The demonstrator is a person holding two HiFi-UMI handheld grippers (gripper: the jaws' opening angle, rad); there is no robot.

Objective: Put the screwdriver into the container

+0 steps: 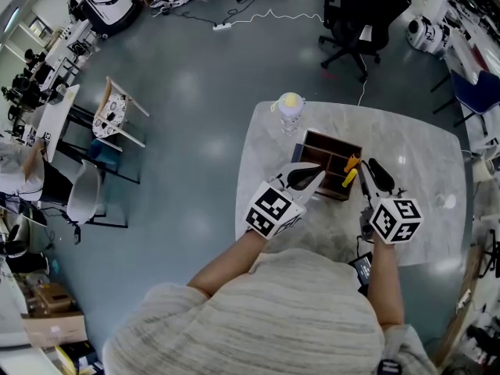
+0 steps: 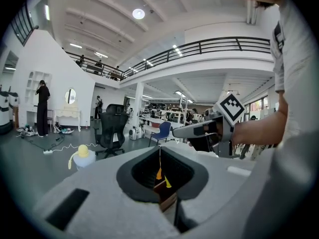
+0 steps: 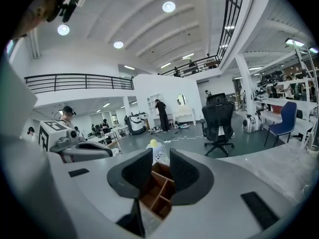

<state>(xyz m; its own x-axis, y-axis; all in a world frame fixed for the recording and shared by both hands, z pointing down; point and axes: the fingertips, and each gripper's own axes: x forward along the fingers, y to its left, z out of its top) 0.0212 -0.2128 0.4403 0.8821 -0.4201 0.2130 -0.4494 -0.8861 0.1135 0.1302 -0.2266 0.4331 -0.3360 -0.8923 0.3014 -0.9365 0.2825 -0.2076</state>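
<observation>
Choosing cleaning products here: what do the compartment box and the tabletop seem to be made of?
Box: likely wood, matte brown, with thin board dividers and paler cut edges. Tabletop: glossy pale grey with faint veining and lamp glare, so polished marble or a marble-look laminate; the views cannot settle which.

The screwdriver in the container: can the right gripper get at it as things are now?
Probably yes: the right gripper, open and empty, is near the container, with nothing over the screwdriver.

Orange screwdriver (image 1: 351,171) in wooden container (image 1: 331,138) on marble table (image 1: 422,147), left tongs (image 1: 316,178) and right tongs (image 1: 374,170) beside it.
</observation>
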